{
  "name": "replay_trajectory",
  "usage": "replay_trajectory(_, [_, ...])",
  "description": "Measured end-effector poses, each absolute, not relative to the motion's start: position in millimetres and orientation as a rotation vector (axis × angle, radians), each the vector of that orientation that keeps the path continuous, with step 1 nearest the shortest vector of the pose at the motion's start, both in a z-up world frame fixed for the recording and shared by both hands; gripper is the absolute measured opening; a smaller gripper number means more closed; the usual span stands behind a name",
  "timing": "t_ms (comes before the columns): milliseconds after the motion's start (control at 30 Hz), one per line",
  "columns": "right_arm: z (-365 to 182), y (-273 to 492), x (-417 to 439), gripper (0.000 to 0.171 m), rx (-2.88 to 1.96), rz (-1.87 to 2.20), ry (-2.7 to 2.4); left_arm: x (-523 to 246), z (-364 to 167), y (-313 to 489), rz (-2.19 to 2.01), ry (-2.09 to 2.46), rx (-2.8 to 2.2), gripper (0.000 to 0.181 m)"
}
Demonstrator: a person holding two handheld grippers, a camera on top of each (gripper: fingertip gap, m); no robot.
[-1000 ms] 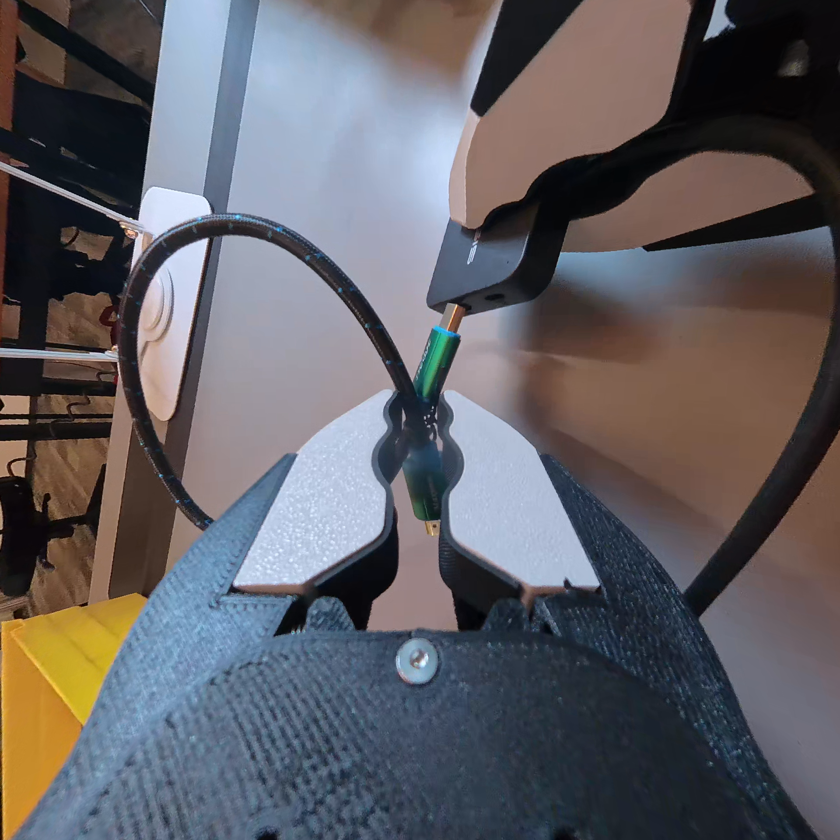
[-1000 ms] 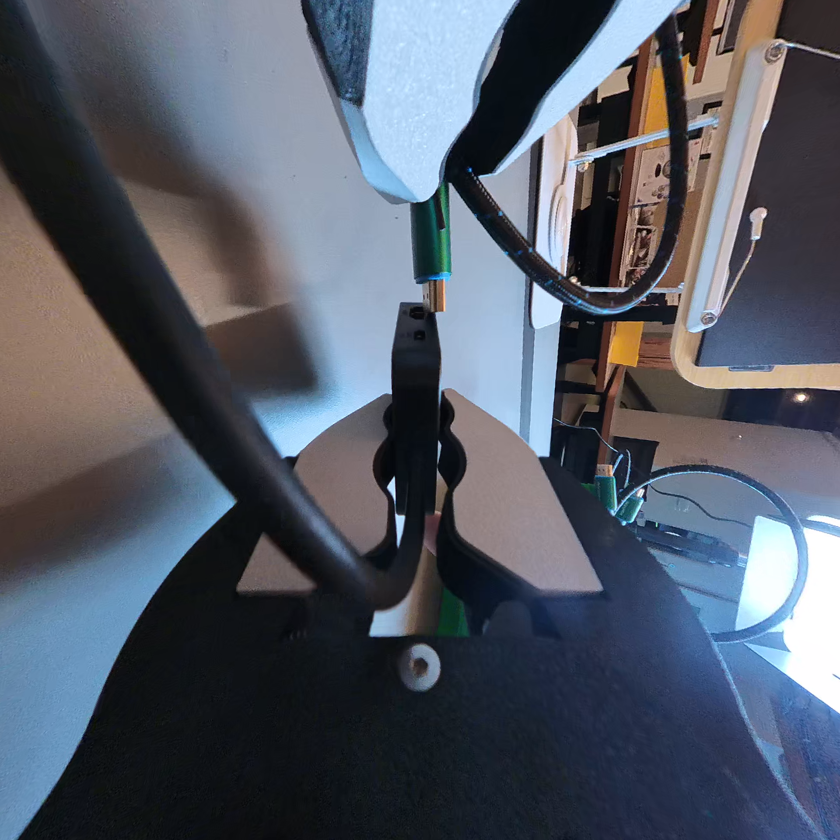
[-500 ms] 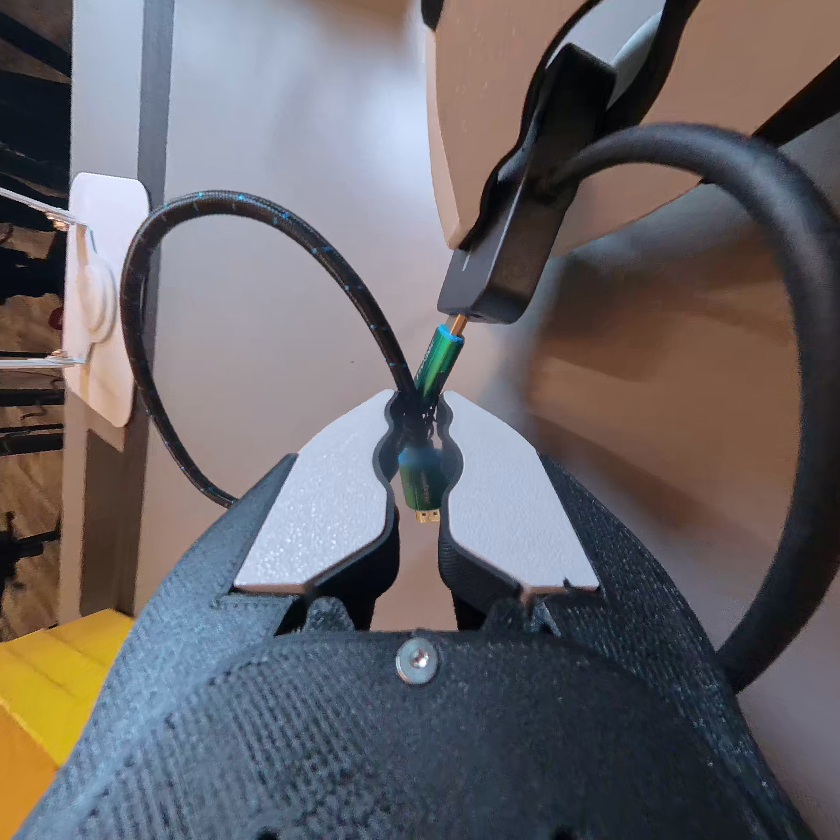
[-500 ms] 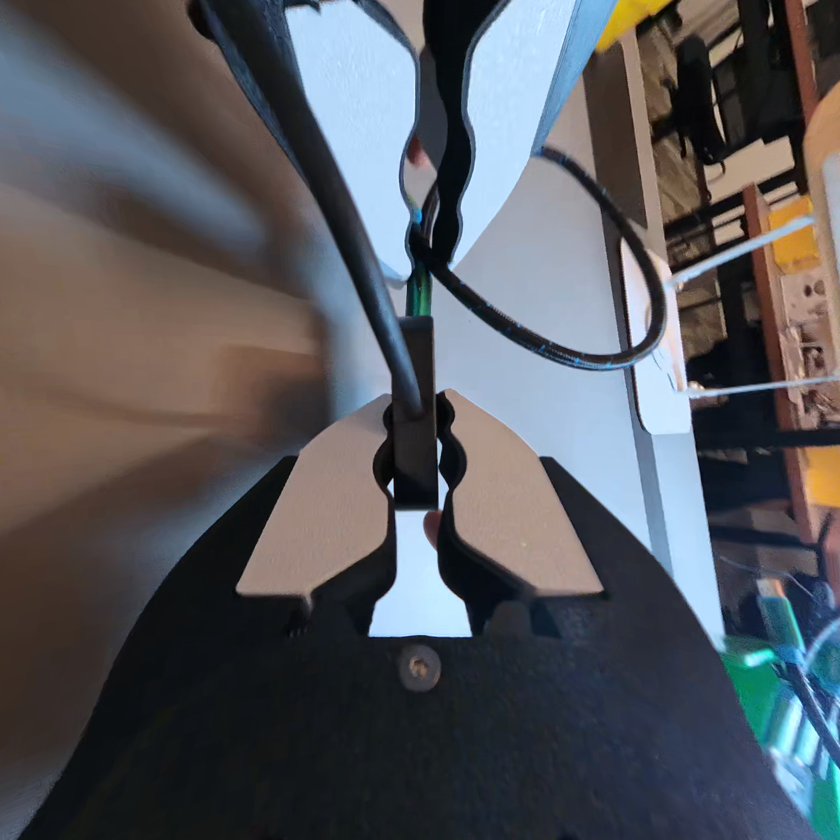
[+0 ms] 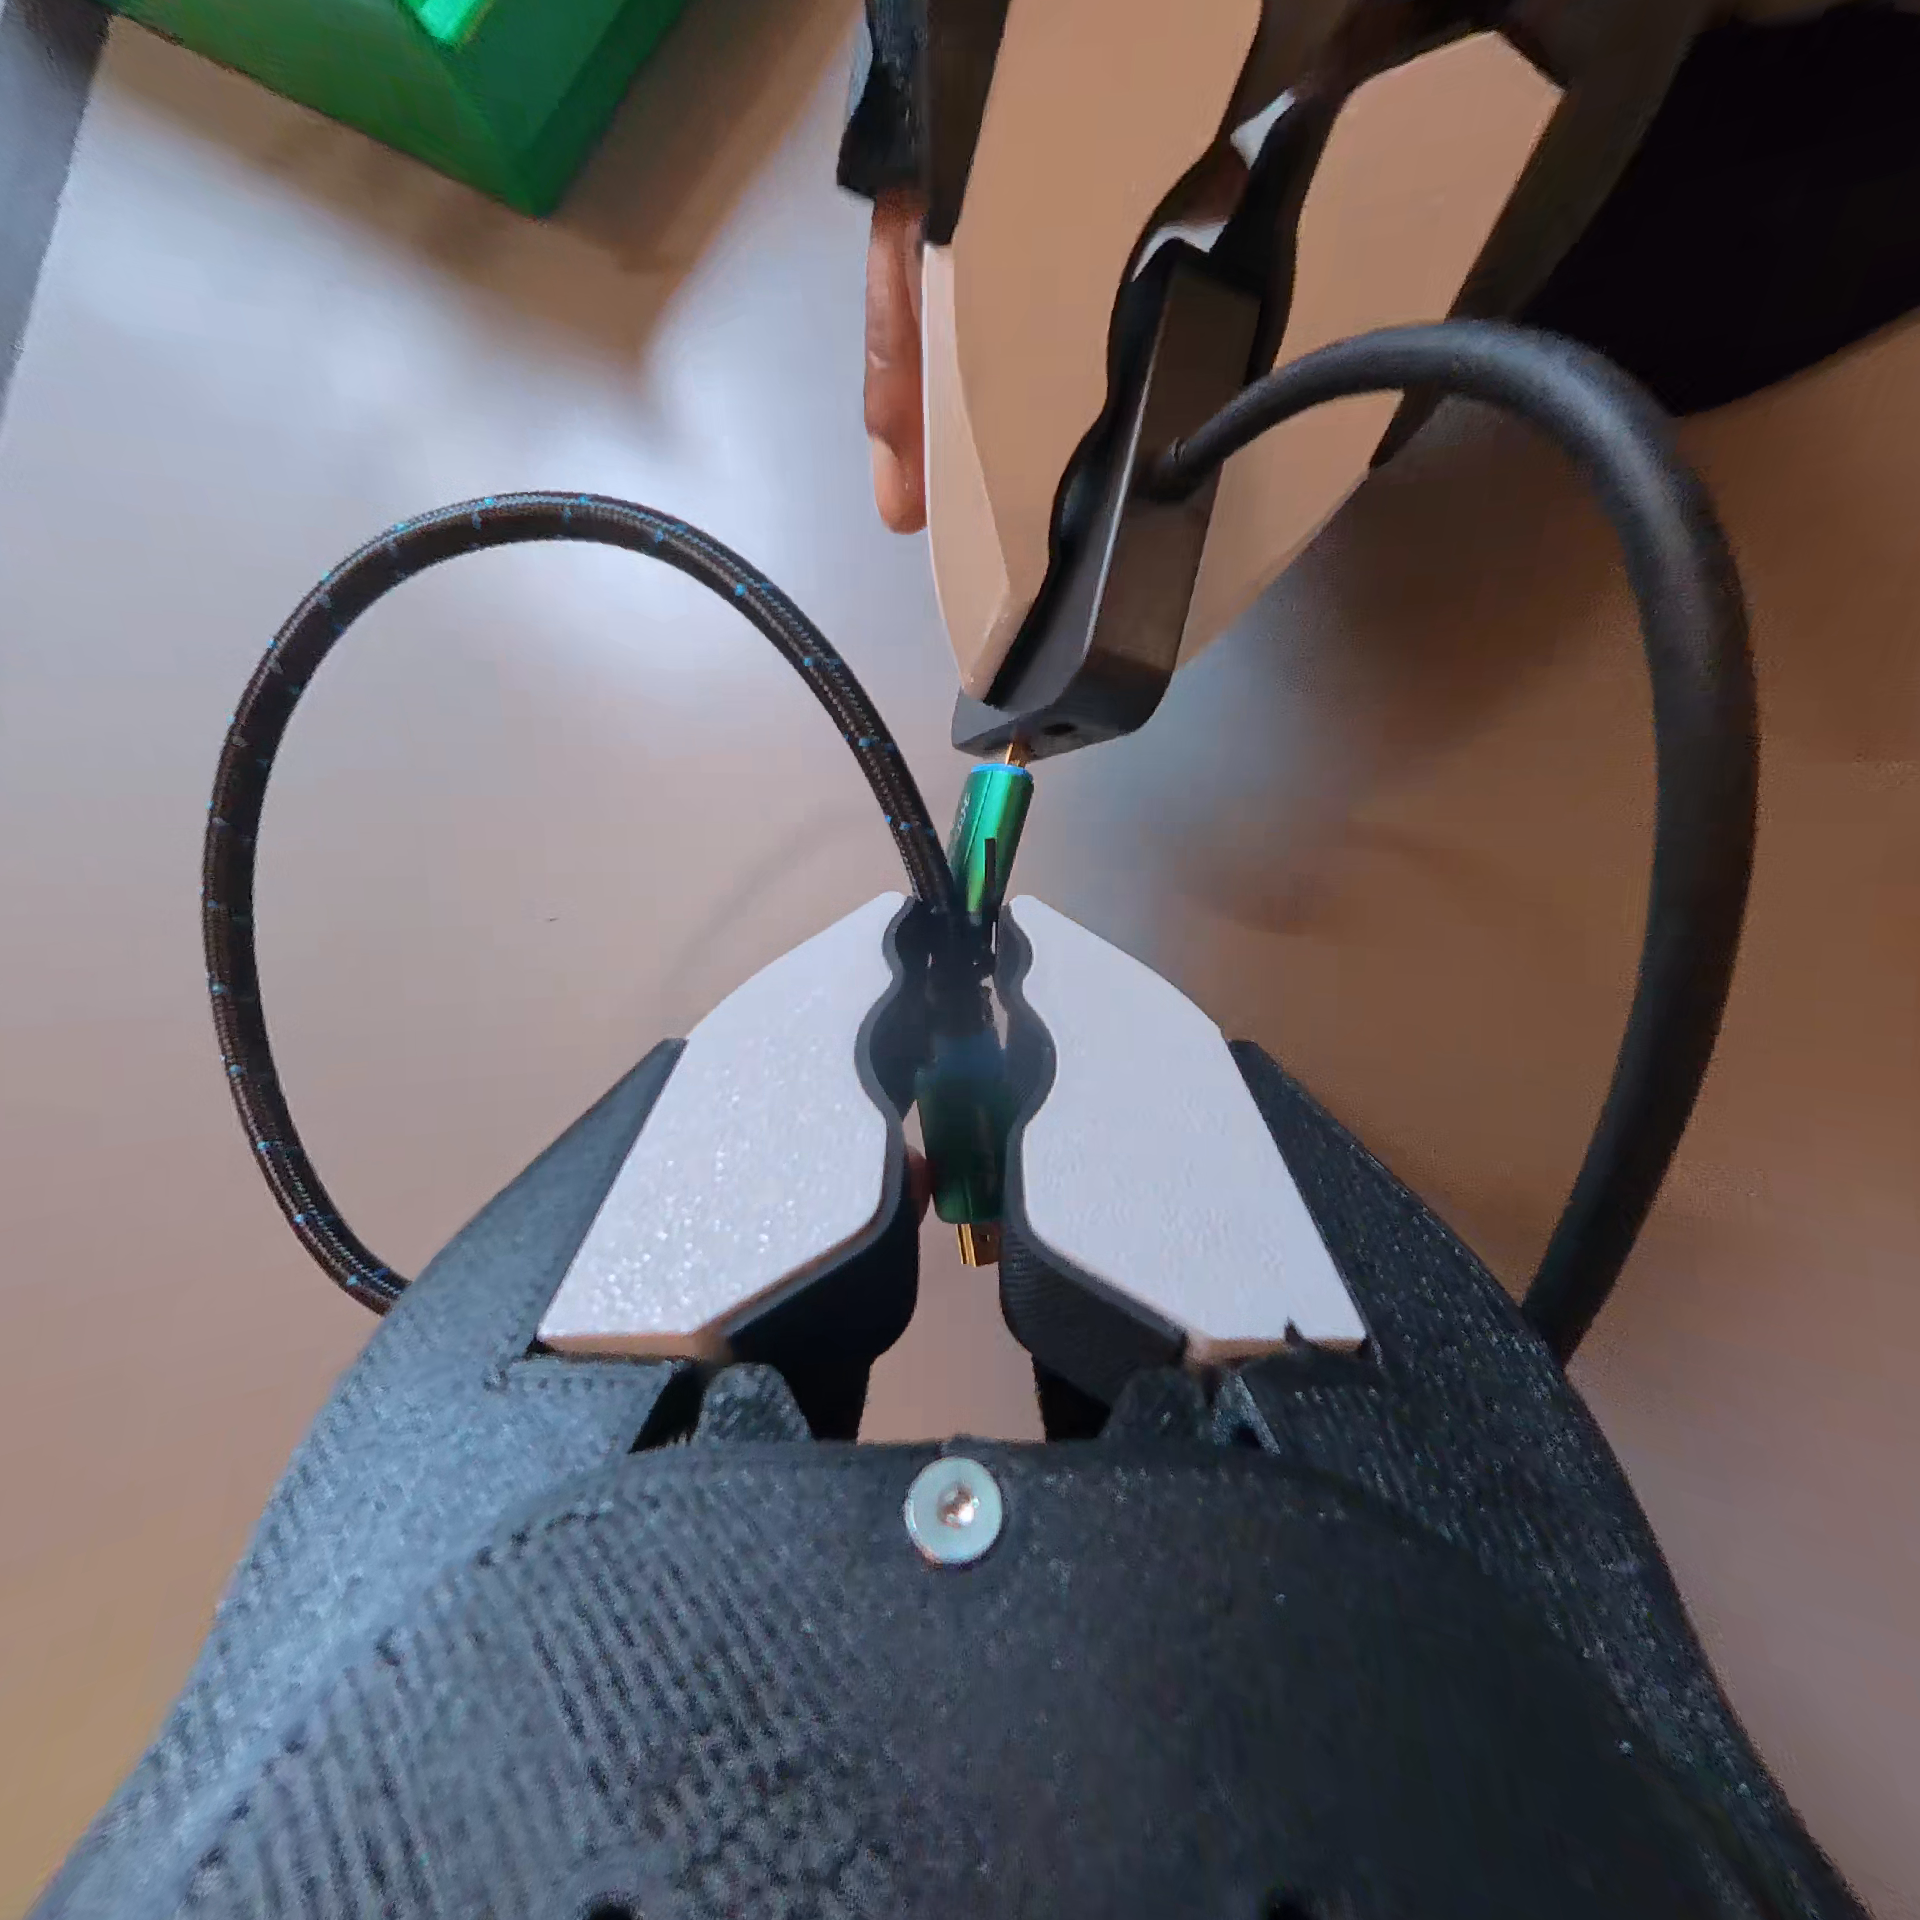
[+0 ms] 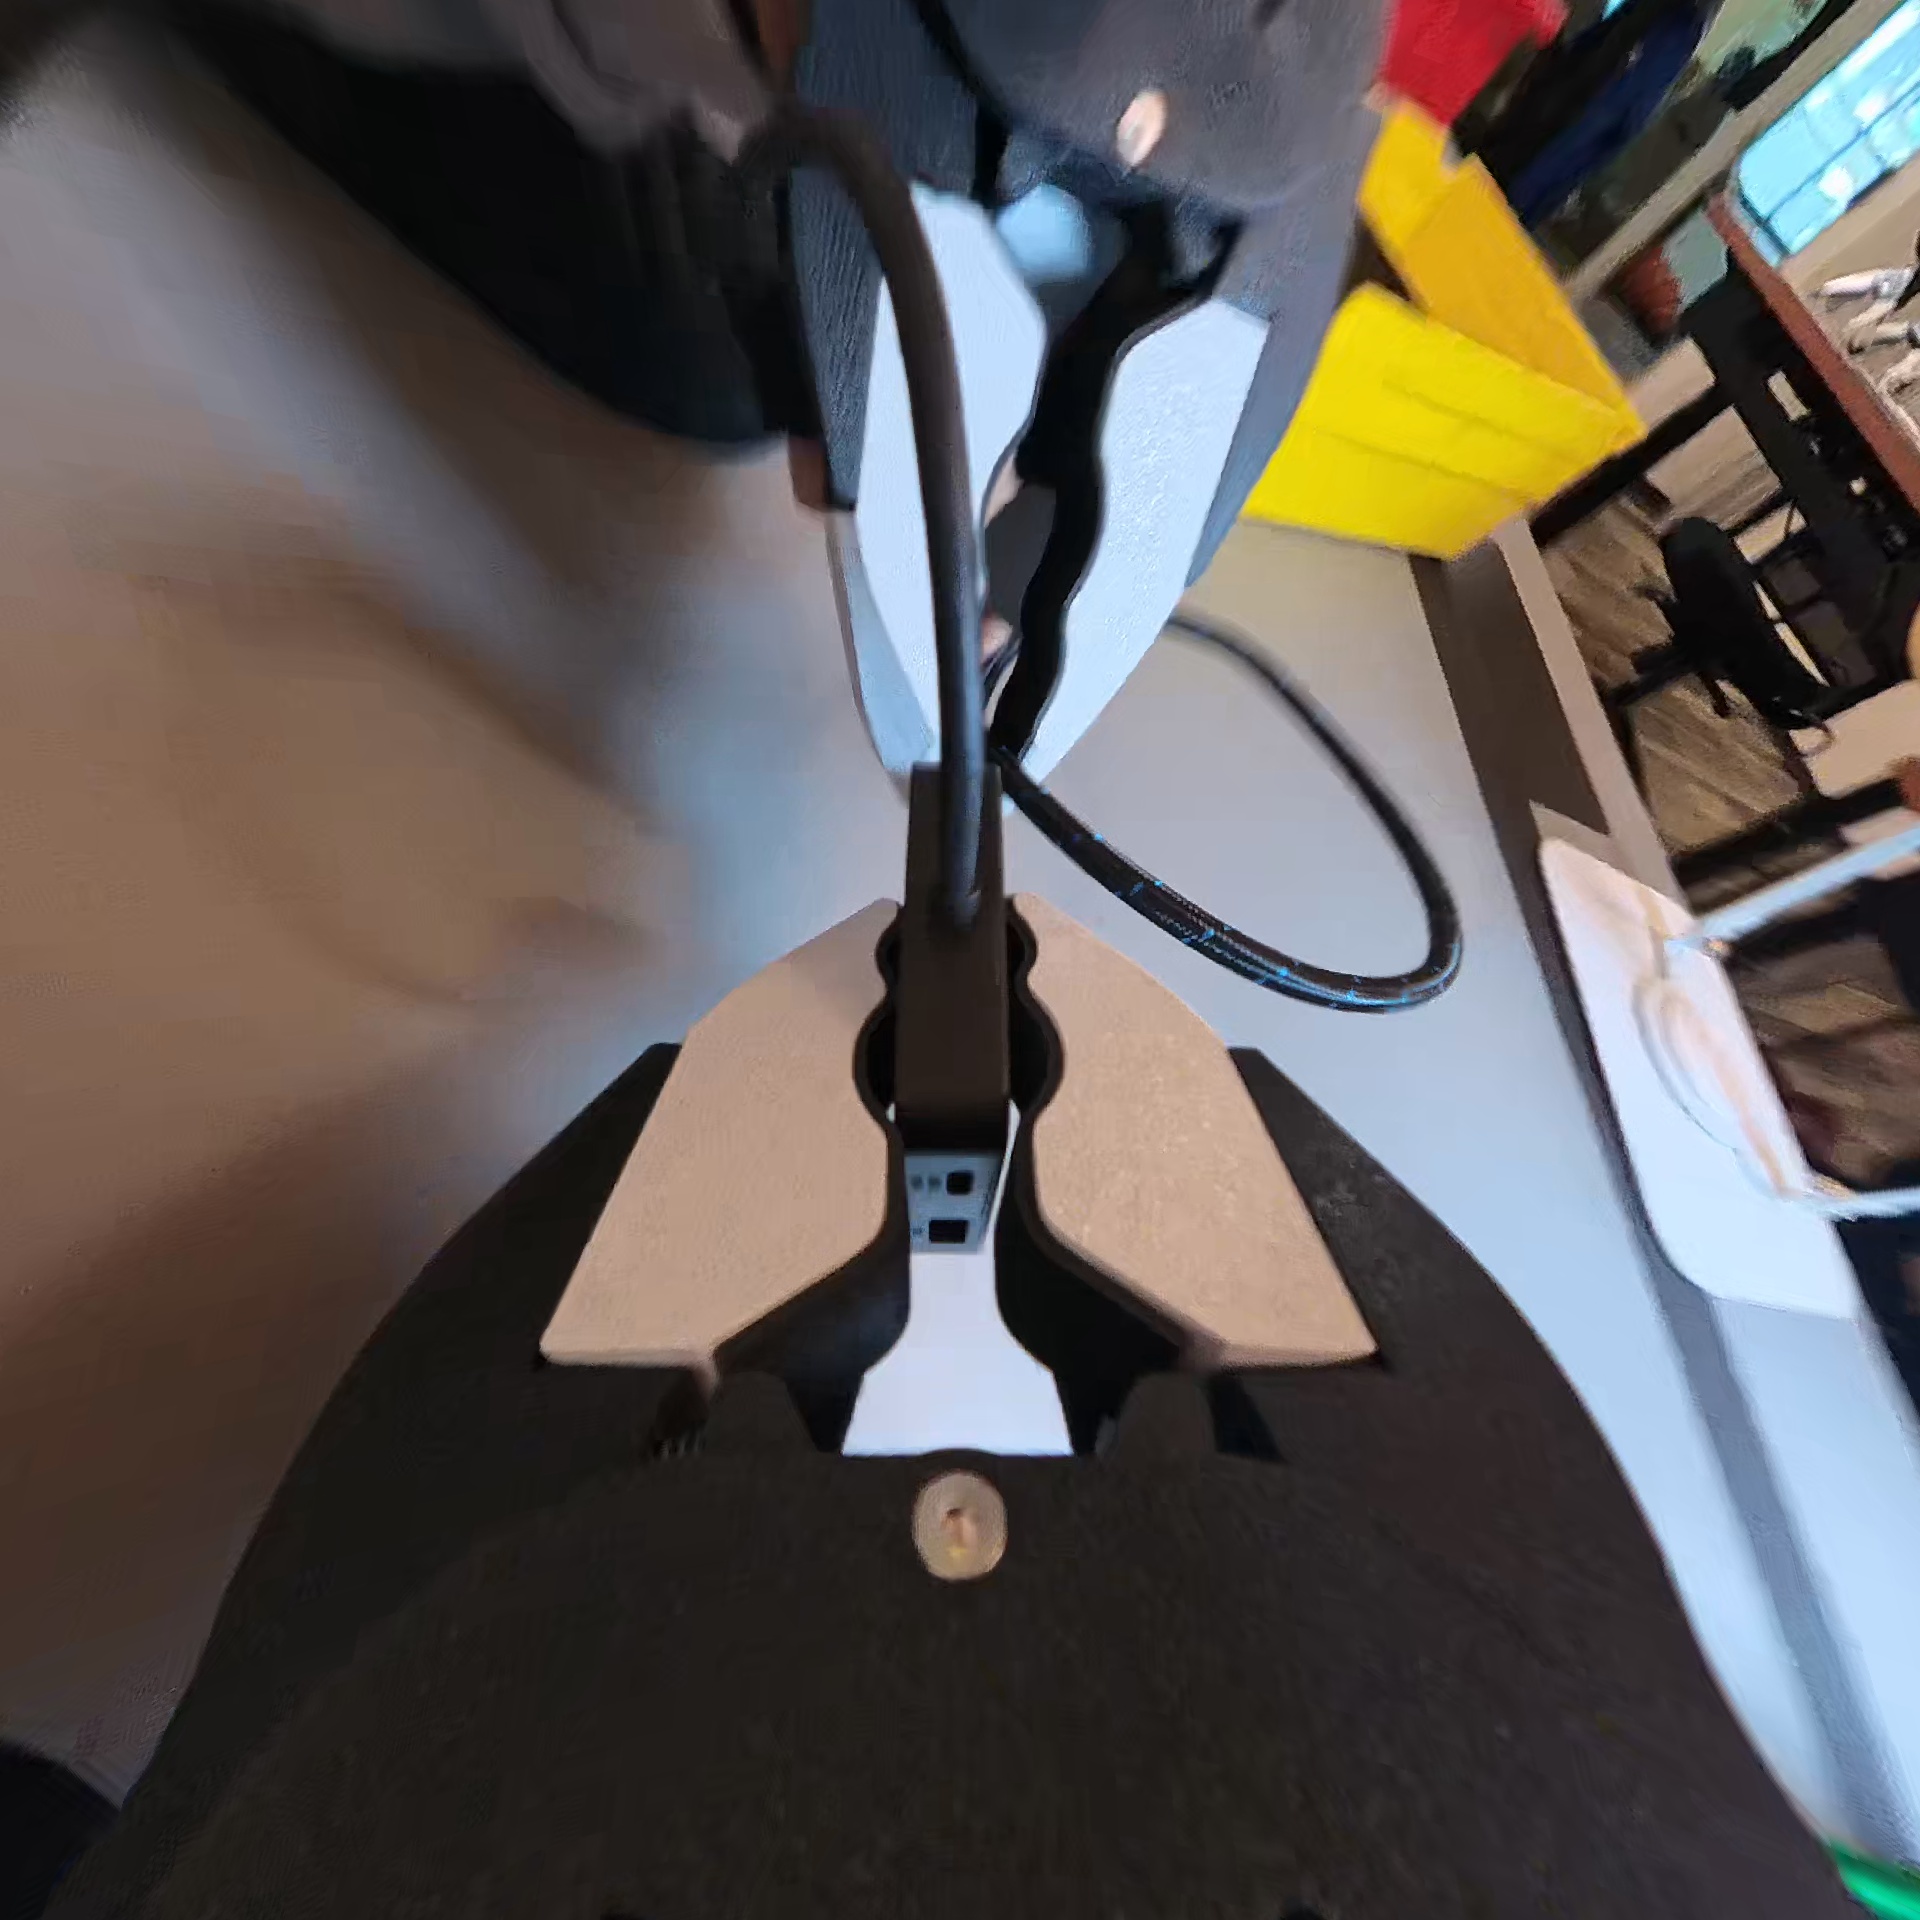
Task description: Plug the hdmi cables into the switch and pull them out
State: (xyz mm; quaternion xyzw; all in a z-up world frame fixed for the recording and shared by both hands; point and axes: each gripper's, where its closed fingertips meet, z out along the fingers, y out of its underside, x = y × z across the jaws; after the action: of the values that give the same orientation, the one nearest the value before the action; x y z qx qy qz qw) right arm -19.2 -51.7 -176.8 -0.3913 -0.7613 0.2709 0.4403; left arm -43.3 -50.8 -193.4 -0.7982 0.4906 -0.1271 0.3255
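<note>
My left gripper (image 5: 951, 914) is shut on a black braided hdmi cable (image 5: 260, 831) just behind its green plug (image 5: 987, 831). The plug's gold tip meets a port in the end of the black switch (image 5: 1132, 561). A second green plug (image 5: 966, 1143) lies between my left fingers, pointing back. My right gripper (image 6: 951, 914) is shut on the switch (image 6: 951, 997), held edge-on, and its smooth black cable (image 6: 940, 499) arcs away. The left gripper (image 6: 1143, 468) faces it closely, hiding the plug in the right wrist view.
Both grippers hover over a pale table (image 5: 468, 675). A green box (image 5: 416, 83) sits at the far left. Yellow bins (image 6: 1434, 416) and a white pad (image 6: 1683, 1091) stand along the table edge. A person's fingers (image 5: 894, 343) show beside the right gripper.
Both grippers have swung round together, so the backgrounds have shifted. Less of the plug's gold tip shows outside the switch port than a second ago.
</note>
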Motion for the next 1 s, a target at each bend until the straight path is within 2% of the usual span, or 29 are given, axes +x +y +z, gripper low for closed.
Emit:
replay_trajectory(67, [-161, -58, -18, 0.013, -0.978, 0.854, -1.826, -36, -180, -59, -0.557, 1.22, -2.062, 0.012])
replay_trajectory(100, [-161, -58, -19, 0.013, -0.957, 0.808, -1.844, -36, -177, -60, -0.588, 1.206, -2.056, 0.012])
replay_trajectory(433, [-171, -67, -19, 0.014, -1.02, 0.919, -1.888, -35, -190, -71, -0.623, 1.297, -2.059, 0.012])
replay_trajectory(600, [-146, -50, -15, 0.022, -1.039, 0.806, -1.797, -44, -172, -60, -0.642, 1.181, -2.007, 0.013])
replay_trajectory(633, [-140, -51, -12, 0.016, -1.023, 0.797, -1.803, -46, -168, -59, -0.651, 1.161, -2.002, 0.013])
replay_trajectory(700, [-131, -56, -7, 0.014, -0.997, 0.761, -1.851, -44, -159, -60, -0.696, 1.133, -1.964, 0.014])
replay_trajectory(833, [-83, -46, 17, 0.014, -0.978, 0.706, -1.869, -49, -125, -54, -0.708, 1.026, -1.801, 0.021])
replay_trajectory(1000, [5, 49, 72, 0.014, -1.105, 0.309, -1.705, -99, -118, -30, -0.542, 0.808, -1.76, 0.017])
